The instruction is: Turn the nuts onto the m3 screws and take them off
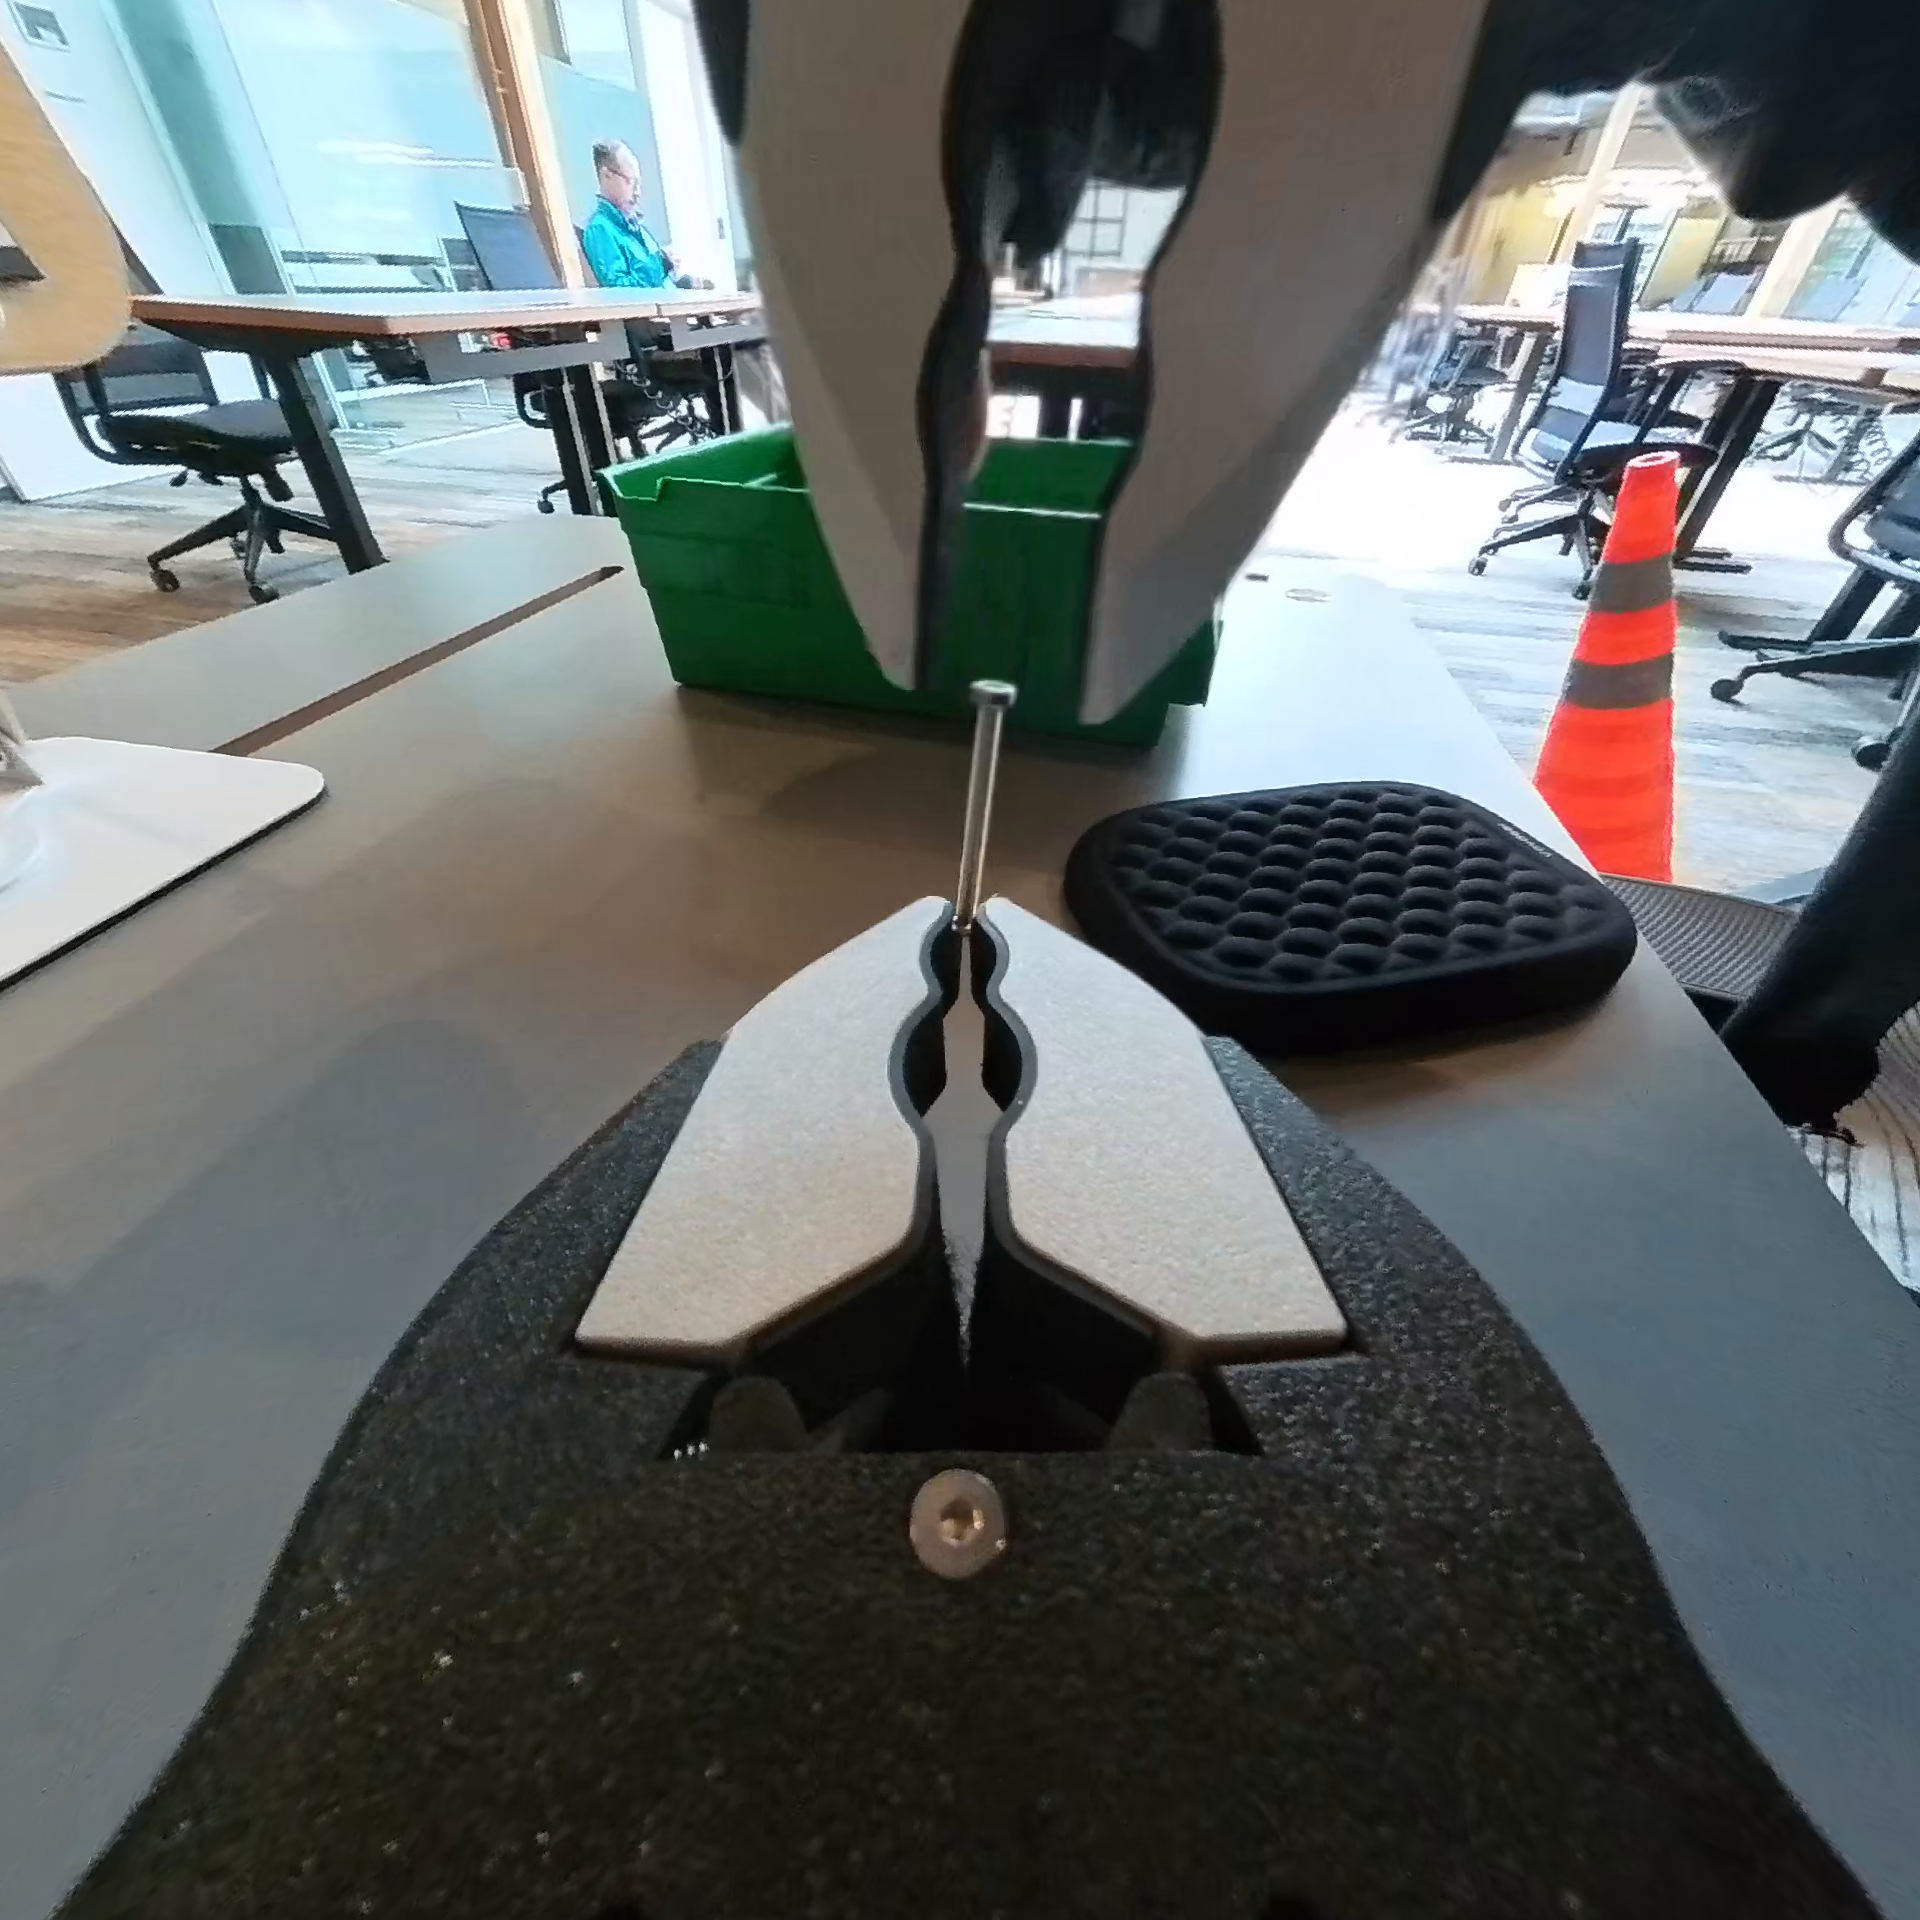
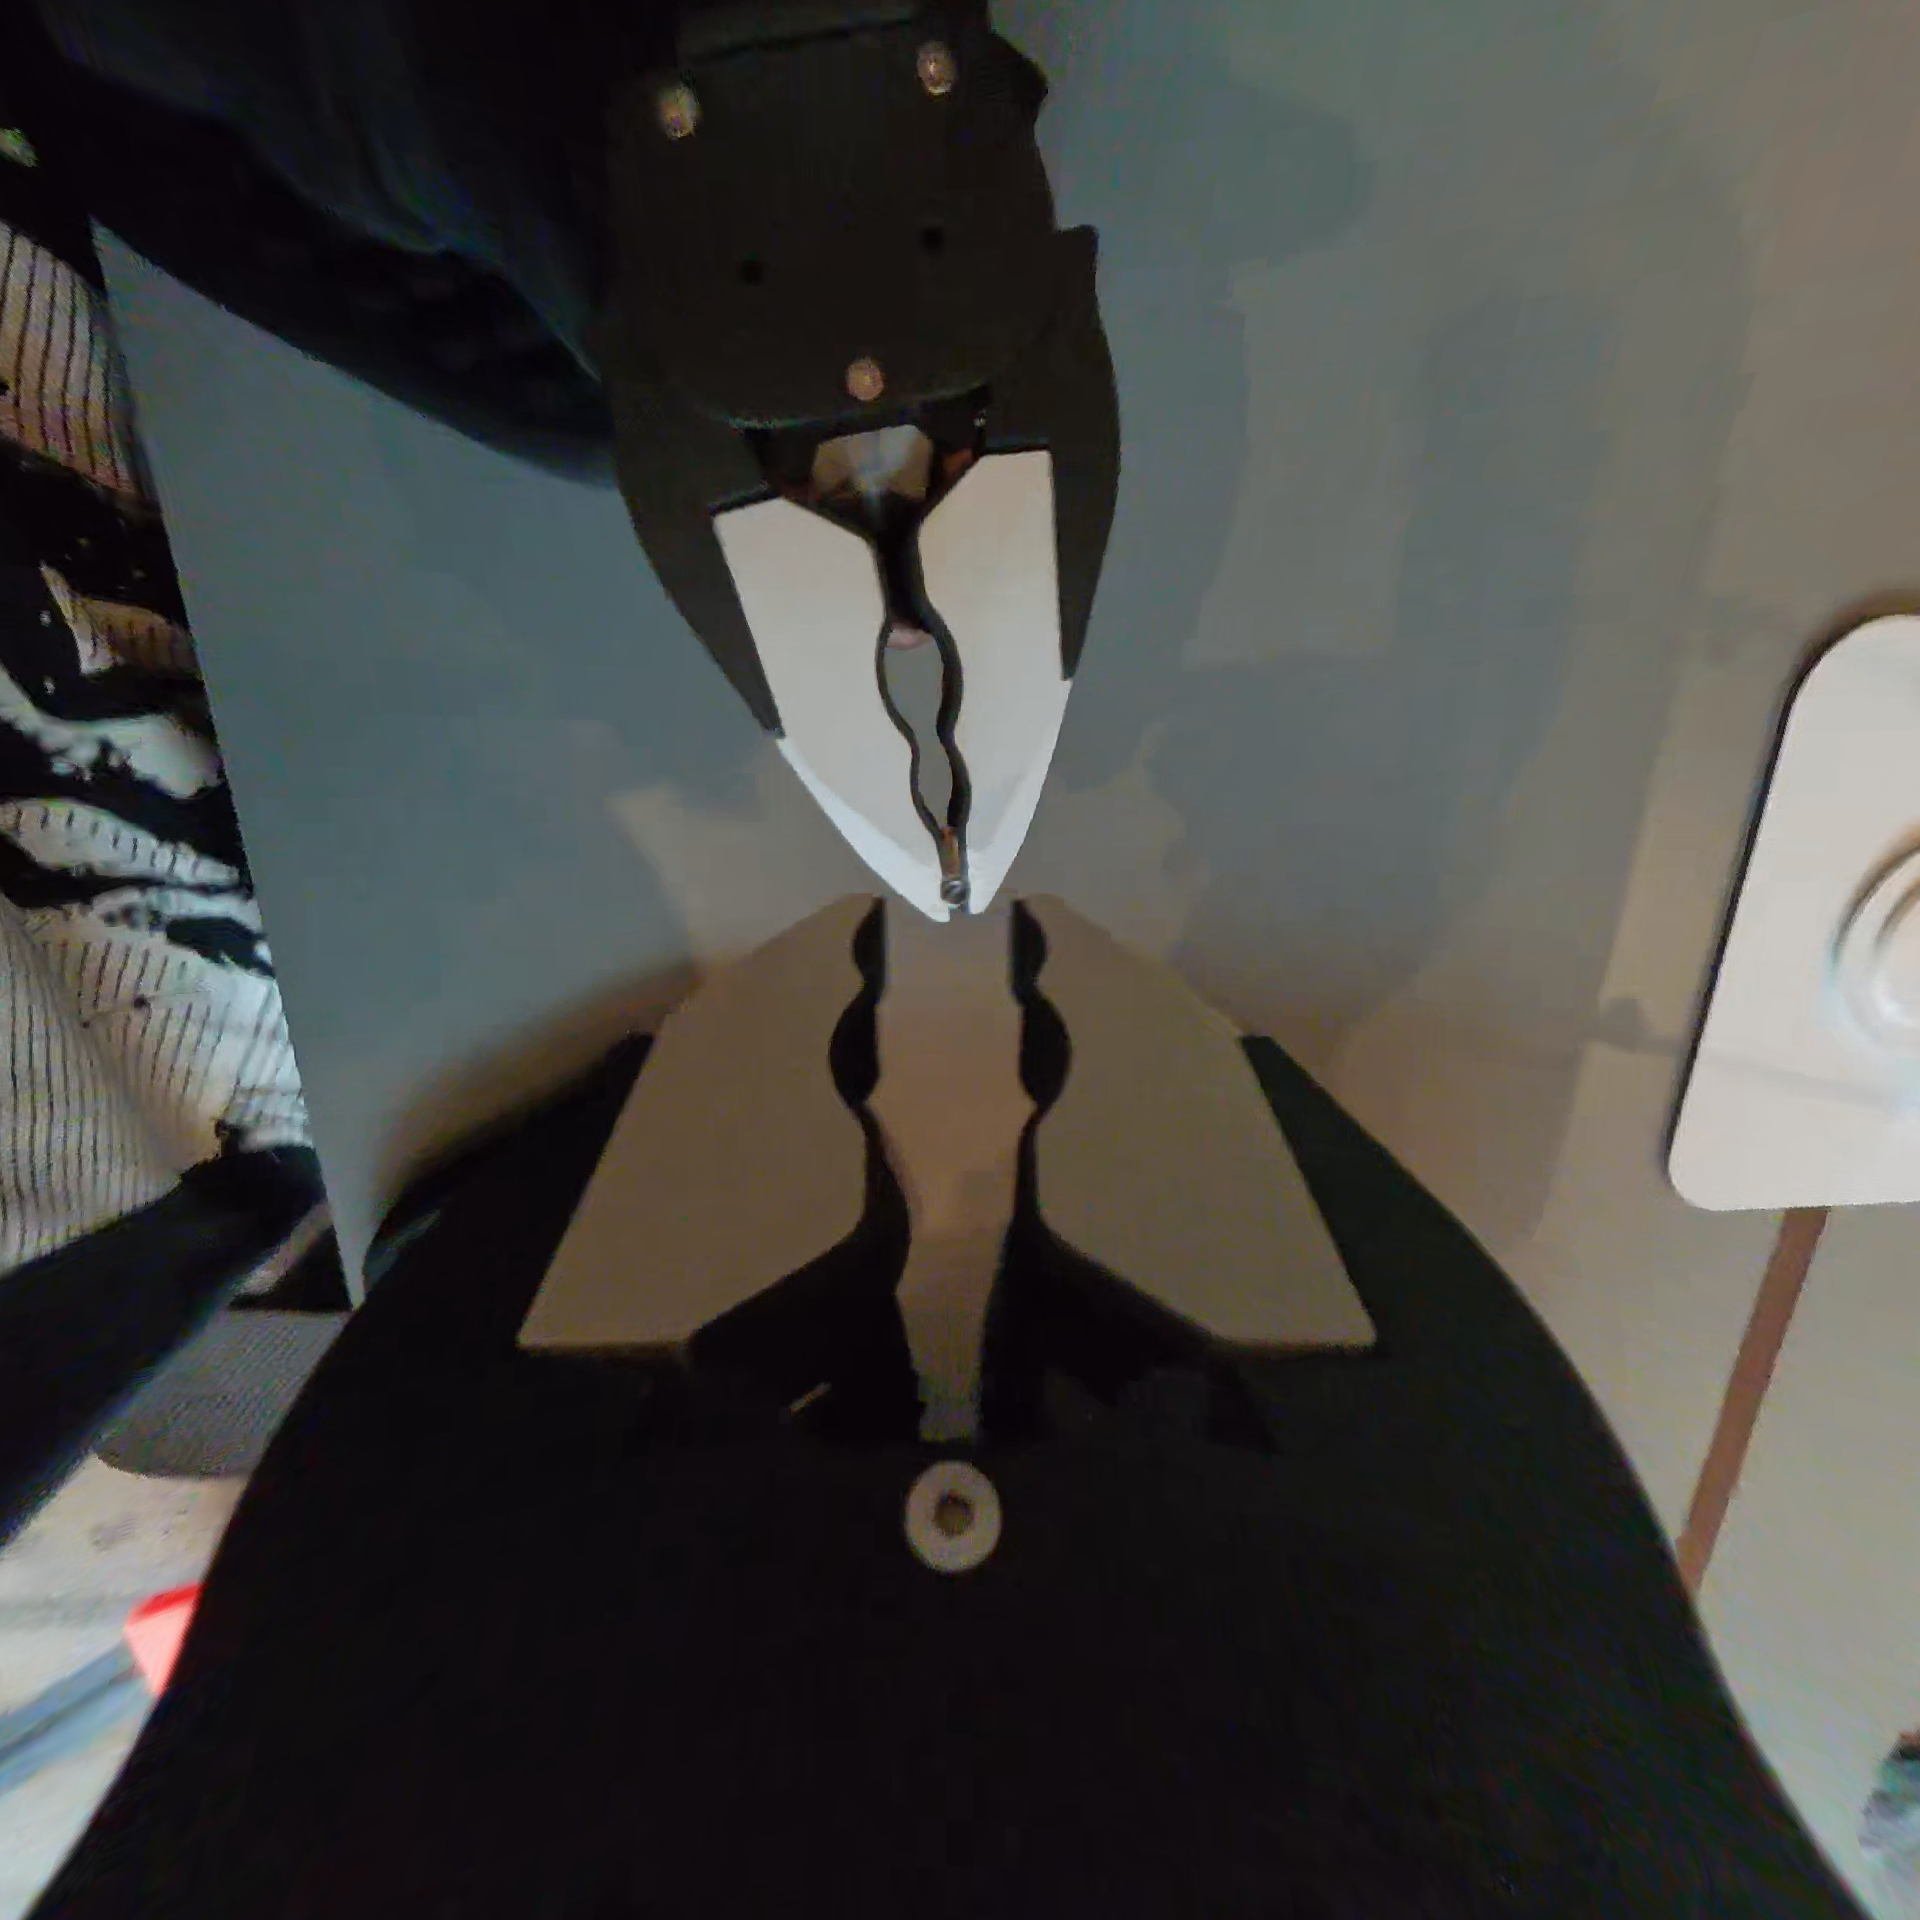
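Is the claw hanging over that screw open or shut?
Open. The right claw shows a wide gap between its fingers, and the screw tip sits just below, untouched.

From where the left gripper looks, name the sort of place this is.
Most likely an open-plan office: long desks in rows, wheeled office chairs and glass partitions behind. The work surface is a brown table.

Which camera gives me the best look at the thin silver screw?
The left wrist view: the thin silver screw shows full length, head up, clamped at its base. The right wrist view shows the screw end-on, foreshortened between pale fingertips.
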{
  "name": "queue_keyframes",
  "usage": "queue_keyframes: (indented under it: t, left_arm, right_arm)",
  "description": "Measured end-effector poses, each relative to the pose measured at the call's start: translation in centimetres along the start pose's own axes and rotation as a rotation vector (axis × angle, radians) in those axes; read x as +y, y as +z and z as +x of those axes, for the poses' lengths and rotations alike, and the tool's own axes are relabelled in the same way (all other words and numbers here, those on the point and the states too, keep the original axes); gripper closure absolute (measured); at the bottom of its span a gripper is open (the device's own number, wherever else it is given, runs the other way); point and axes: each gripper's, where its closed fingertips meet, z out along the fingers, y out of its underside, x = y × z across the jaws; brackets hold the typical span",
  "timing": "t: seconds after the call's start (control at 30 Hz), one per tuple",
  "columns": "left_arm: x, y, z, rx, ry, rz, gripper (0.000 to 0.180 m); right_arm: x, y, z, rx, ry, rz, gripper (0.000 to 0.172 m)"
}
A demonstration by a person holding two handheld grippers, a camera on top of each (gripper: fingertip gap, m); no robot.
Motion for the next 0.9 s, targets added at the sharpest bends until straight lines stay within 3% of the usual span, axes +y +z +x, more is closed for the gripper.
queue_keyframes:
  t: [0.1, 0.23, 0.53, 0.7, 0.9]
  left_arm:
    - [0.1, 0.2, 0.5, 0.035, 0.000, -0.006, 0.180]
    - [0.2, 0.2, 0.9, 0.063, -0.002, -0.009, 0.180]
    - [0.1, 0.2, 1.2, 0.087, -0.004, -0.007, 0.180]
    - [0.1, 0.2, 1.1, 0.080, -0.004, -0.006, 0.180]
    - [0.0, 0.1, 0.5, 0.040, -0.006, 0.004, 0.180]
  right_arm:
    - [-0.3, -0.8, -0.5, 0.004, -0.272, 0.011, 0.146]
    - [0.2, -0.7, -1.1, -0.030, -0.624, -0.060, 0.150]
    - [-0.3, 0.0, -0.8, -0.102, -0.735, -0.045, 0.165]
    - [-0.1, 0.2, -0.7, -0.087, -0.672, -0.045, 0.167]
    - [-0.2, 0.3, 0.1, 0.003, -0.135, -0.042, 0.167]
